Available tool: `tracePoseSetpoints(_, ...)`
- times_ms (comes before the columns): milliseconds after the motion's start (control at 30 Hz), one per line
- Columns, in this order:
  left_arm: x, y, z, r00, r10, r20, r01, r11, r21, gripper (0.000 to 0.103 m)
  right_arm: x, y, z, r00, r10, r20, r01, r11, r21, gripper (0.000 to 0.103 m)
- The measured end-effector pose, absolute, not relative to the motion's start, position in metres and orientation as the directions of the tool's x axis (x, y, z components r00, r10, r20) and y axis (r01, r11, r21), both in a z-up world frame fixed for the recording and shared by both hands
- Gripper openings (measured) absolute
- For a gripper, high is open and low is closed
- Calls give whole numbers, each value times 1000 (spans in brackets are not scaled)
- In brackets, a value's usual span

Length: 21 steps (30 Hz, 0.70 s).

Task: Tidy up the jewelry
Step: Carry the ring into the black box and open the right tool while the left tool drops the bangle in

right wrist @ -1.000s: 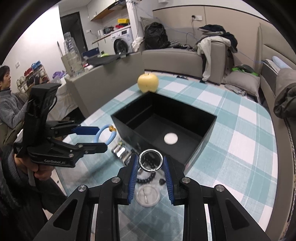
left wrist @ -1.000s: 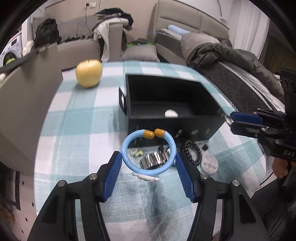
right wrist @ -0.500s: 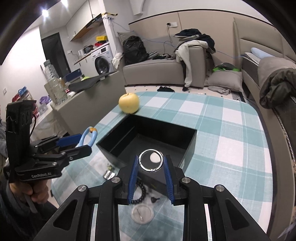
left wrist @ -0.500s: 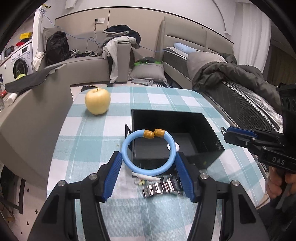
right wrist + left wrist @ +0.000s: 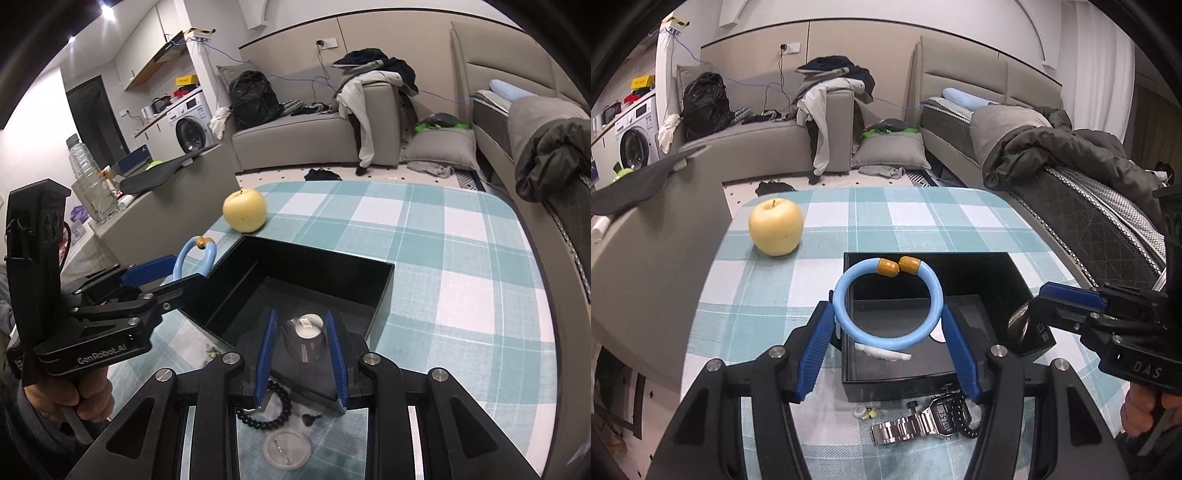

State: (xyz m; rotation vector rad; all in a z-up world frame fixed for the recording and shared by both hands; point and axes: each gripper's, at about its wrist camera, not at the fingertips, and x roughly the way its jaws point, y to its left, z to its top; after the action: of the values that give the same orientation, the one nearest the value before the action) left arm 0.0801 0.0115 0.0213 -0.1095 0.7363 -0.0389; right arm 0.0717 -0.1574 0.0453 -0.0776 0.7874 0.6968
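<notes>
My left gripper point(image 5: 888, 332) is shut on a light blue bangle point(image 5: 886, 301) with two amber beads, held above the near left part of the open black box point(image 5: 1015, 269). It also shows in the right wrist view point(image 5: 194, 256). My right gripper point(image 5: 300, 354) is shut on a small clear round case point(image 5: 303, 338), held over the box's point(image 5: 384, 291) near corner; the case is blurred. A small white disc lies on the box floor. A silver watch point(image 5: 919, 424), a black bead bracelet point(image 5: 269, 410) and a clear lid point(image 5: 286, 448) lie on the checked cloth before the box.
A yellow apple point(image 5: 775, 226) sits on the teal checked tablecloth point(image 5: 461, 258) behind the box to the left. A grey counter point(image 5: 646, 236) stands left of the table. A sofa and a bed lie beyond the table's far edge.
Both grippers have risen and moved forward over the black box, each keeping its hold. The watch and beads on the cloth now sit lower in view.
</notes>
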Motion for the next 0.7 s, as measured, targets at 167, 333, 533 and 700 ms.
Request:
tracePoseSetpoints(167, 84, 8, 20, 734, -80, -674, 6, 994, -111, 55, 74, -154, 40, 492, 537, -686, -597, 781, 183, 27)
tracePoseSetpoints(333, 84, 7, 21, 730, -92, -678, 15, 993, -119, 55, 75, -154, 40, 490, 536, -687, -599, 780, 181, 28)
tracePoseSetpoints(533, 88, 2, 16, 704, -115, -701, 25, 990, -137, 55, 75, -158, 40, 489, 531, -692, -595, 783, 180, 38)
tracePoseSetpoints(700, 89, 0, 12, 676, -128, -725, 23, 988, -153, 56, 69, -161, 43, 497, 525, -691, -606, 780, 156, 51)
